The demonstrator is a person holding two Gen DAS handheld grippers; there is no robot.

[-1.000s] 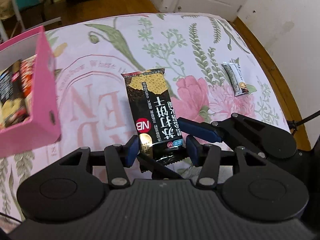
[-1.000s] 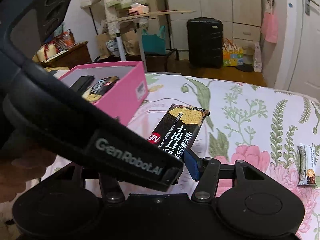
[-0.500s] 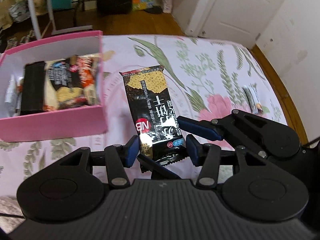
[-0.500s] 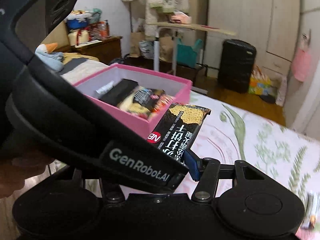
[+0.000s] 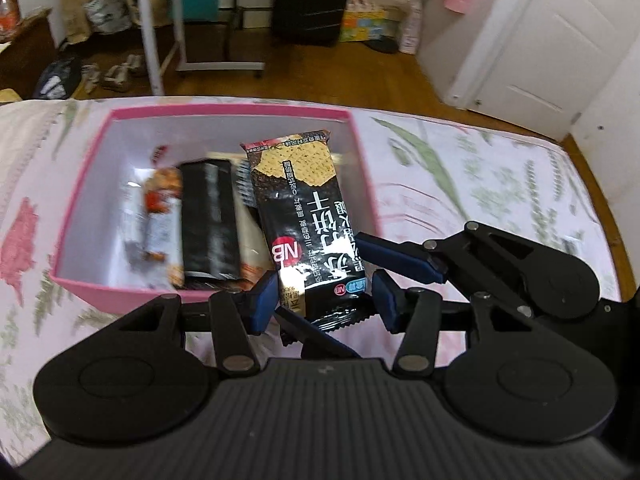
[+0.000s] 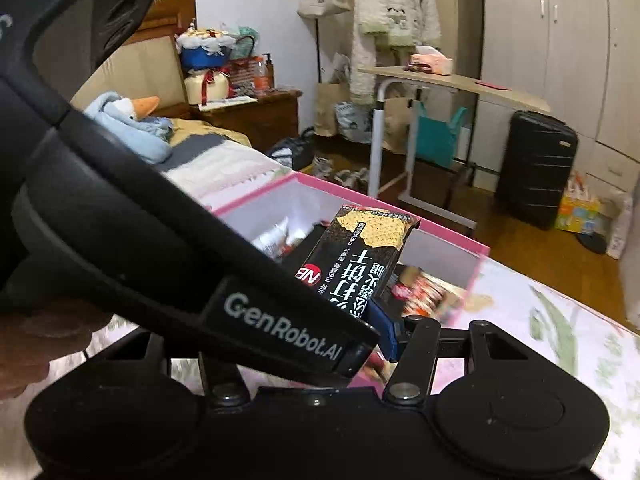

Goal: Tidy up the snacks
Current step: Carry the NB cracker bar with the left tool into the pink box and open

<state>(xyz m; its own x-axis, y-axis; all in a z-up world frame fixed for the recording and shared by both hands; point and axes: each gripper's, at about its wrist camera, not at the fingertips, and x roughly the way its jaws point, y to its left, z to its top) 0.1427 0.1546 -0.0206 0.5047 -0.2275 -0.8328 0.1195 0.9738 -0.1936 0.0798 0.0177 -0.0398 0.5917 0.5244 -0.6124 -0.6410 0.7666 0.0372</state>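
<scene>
A black cracker packet (image 5: 304, 208) hangs tilted over the right part of an open pink box (image 5: 232, 110) on the floral bedspread. My left gripper (image 5: 324, 300) is shut on the packet's near end, a blue pad at each side edge. My right gripper (image 5: 320, 276) comes in from the right and is shut on the same end, with one finger above and one below. In the right wrist view the packet (image 6: 360, 256) rises over the box (image 6: 440, 232), with one blue pad (image 6: 386, 334) against it. The left gripper's black body hides the other pad.
Several snack packets lie in the box, among them a black one (image 5: 208, 220) and a red and white one (image 5: 156, 208). The floral bedspread (image 5: 500, 184) spreads to the right. Beyond the bed stand a rolling side table (image 6: 440, 80), a black suitcase (image 6: 536, 168) and a white door (image 5: 540, 40). A hand (image 6: 40, 340) shows at the left.
Both grippers have carried the cracker packet leftward from above the bare bedspread to above the pink box. The small snack bar at the right has left the view.
</scene>
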